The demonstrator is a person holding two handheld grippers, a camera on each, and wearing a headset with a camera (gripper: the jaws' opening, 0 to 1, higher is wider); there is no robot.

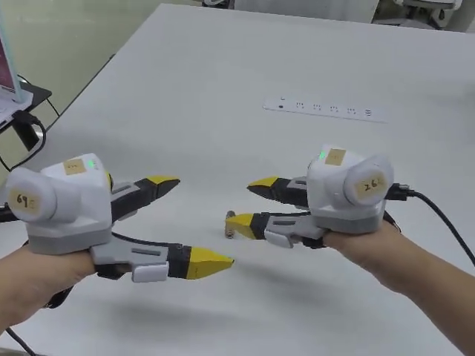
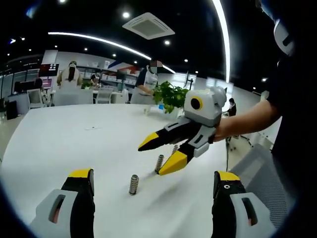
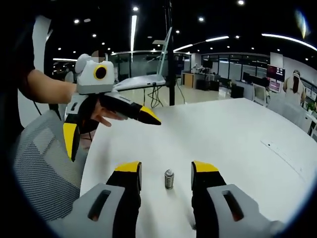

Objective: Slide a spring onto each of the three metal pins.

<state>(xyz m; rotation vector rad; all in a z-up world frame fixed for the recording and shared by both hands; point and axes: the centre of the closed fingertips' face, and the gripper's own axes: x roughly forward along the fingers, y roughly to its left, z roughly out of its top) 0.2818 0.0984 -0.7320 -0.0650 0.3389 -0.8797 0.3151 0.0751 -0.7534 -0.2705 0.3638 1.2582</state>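
- Worktop [image 1: 223,89]: a broad, smooth, matte white surface running from the near edge to the far side of the scene.
- Left claw [image 1: 199,220]: hand-held at the near left. It has a grey and white plastic body and black jaws ending in pointed yellow tips. The jaws stand wide apart and grip nothing.
- Right claw [image 1: 241,202]: hand-held at the near right, of the same build, pointing left toward the other. Its jaws are apart too, straddling a spring without touching it.
- Spring [image 3: 169,179]: a short, ribbed, silvery metal coil. It stands upright on the worktop between the right claw's tips, near the middle of the scene.
- Nearer coil [image 2: 133,184] and farther coil [image 2: 159,163]: in the left gripper view, two such upright coils stand close together by the right claw's yellow tip. I cannot tell which is the straddled spring. Any pin inside a coil is too small to make out.
- Handling, as a judgement: the spring looks very light, bouncy and smooth, so it may flick away under a hard pinch. A gentle squeeze across the middle of its side would leave both ends open.
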